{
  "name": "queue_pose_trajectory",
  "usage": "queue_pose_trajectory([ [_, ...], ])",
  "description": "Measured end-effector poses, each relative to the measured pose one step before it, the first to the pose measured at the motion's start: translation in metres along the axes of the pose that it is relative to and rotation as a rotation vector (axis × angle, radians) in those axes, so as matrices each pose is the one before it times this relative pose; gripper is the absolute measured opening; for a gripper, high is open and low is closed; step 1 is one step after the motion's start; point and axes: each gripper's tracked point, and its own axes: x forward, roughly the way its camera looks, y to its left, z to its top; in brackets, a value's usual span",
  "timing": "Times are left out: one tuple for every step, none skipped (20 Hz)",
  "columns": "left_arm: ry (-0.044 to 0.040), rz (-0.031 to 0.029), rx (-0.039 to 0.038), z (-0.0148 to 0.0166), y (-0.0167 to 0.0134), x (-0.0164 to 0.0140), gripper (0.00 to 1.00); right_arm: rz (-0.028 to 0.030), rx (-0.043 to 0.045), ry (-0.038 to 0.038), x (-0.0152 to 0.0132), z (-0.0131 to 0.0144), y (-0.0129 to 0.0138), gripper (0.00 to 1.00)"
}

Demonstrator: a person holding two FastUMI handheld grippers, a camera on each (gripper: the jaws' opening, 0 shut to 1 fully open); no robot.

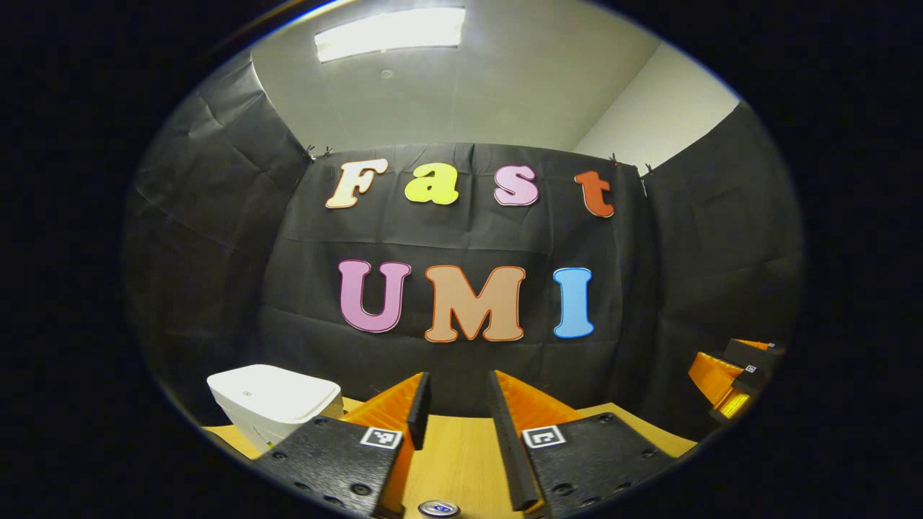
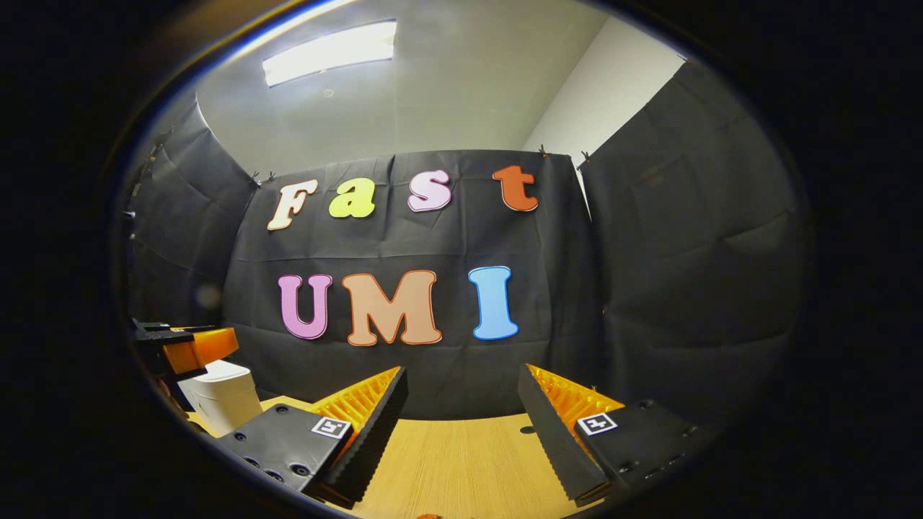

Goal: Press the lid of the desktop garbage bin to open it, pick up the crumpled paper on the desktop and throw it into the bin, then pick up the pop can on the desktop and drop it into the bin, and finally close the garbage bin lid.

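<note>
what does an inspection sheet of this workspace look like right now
surface: wooden desktop, bare between the fingers in both views
job's things: white garbage bin on the desktop, lid down; top of a pop can at the bottom edge of the left gripper view
clutter: nothing seen
grippers: left gripper open, holding nothing, bin to its left; right gripper open, holding nothing
cables: nothing seen
surroundings: black cloth wall, white ceiling with a lit light panel
</note>
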Motion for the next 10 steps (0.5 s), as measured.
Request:
queue_pose_trajectory([
  [-0.00093, 0.02199, 0.00524, 0.00022, 0.00811, -0.00011, 0.35, 0.00512, -0.00171, -0.00118, 0.00017, -0.00147, 0.00191, 0.97],
  [-0.00385, 0.0293, 0.0097, 0.00164, 0.01037, 0.00087, 0.23, 0.00249, -0.00088, -0.00186, 0.00012, 0.00028, 0.00256, 0.97],
  [0.00141, 0.02022, 0.00523, -0.00044, 0.00938, 0.00146, 0.18, 0.00131, 0.00013, -0.00092, -0.00003, -0.00027, 0.00072, 0.97],
  [-0.00087, 0.02234, 0.00454, 0.00032, 0.01044, 0.00237, 0.11, 0.00238, 0.00136, 0.0, 0.00002, -0.00014, 0.00194, 0.97],
  [0.00466, 0.01826, 0.00441, -0.00114, 0.01055, 0.00295, 0.06, 0.001, 0.00079, 0.00065, -0.00028, -0.00006, 0.00199, 0.98],
  [0.00556, 0.01772, 0.00282, -0.00081, 0.01161, 0.00302, 0.02, -0.00103, 0.00025, 0.00121, -0.00038, -0.00067, 0.00155, 0.98],
  [0.00486, 0.01919, -0.00039, -0.00124, 0.01265, 0.00252, 0.01, 0.00022, 0.00051, 0.00291, 0.00047, -0.00188, 0.00252, 0.98],
  [-0.0024, 0.01828, 0.00032, 0.00123, 0.01215, 0.00314, 0.0, 0.00014, 0.00001, 0.005, 0.00053, -0.00138, 0.00344, 0.97],
  [-0.0067, 0.01985, 0.00568, 0.00133, 0.01351, 0.00461, 0.0, -0.00016, -0.00006, 0.00463, -0.00097, -0.00223, 0.00298, 0.98],
  [-0.00488, 0.01916, 0.01406, 0.00005, 0.01311, 0.00403, 0.0, -0.00077, -0.00102, 0.00348, 0.00028, -0.00128, 0.00355, 0.98],
])
